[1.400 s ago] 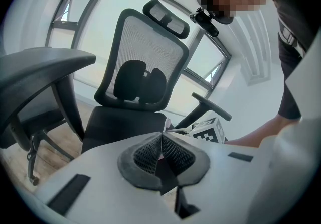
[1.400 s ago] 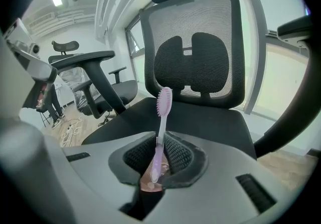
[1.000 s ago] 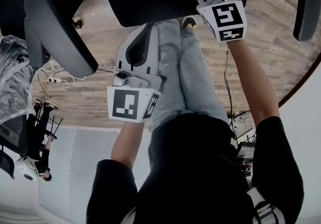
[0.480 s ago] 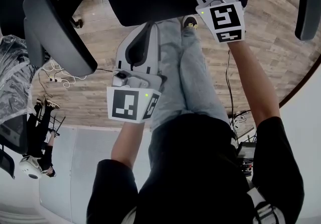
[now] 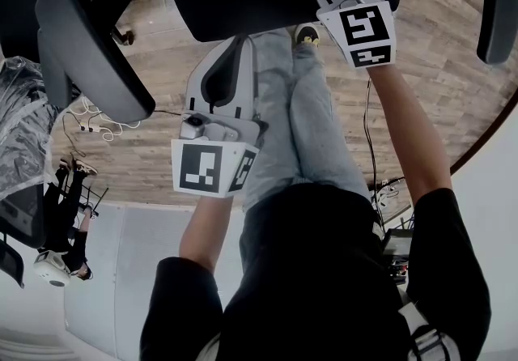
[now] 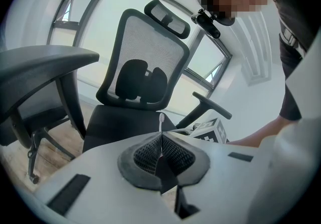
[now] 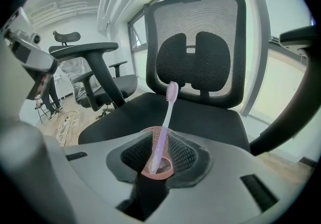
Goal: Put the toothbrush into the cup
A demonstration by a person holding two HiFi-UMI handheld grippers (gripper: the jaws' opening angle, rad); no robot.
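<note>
over the black seat (image 7: 200, 112) of the office chair, the right gripper (image 7: 159, 143) is clamped on a small cup (image 7: 161, 172), its two dark, waffle-textured pads pressed against the cup's sides. the cup is thin, translucent and pinkish, round at the rim. the toothbrush (image 7: 166, 120) already stands inside it: a slim, pale lilac plastic handle with its foot on the cup's bottom. it leans a little to the right, bristle head uppermost and well clear of the rim. behind it rises the chair's mesh back (image 7: 198, 32), grey and see-through, with a dark butterfly-shaped lumbar pad and a curved headrest on top.

the left gripper (image 6: 160, 148) has its jaws pressed together, ribbed pad against ribbed pad, set in a smooth grey plastic body. in the head view it is held nearer the person's body, over the jeans-clad legs, well apart from the cup and pointing towards the chair. the right arm is stretched further forward, bare forearm (image 5: 405, 125) nearly straight. a marker cube (image 5: 366, 31) with black-and-white squares sits at the rear of that gripper. under everything lies a floor (image 5: 154, 129) of brown wood-grain planks.
</note>
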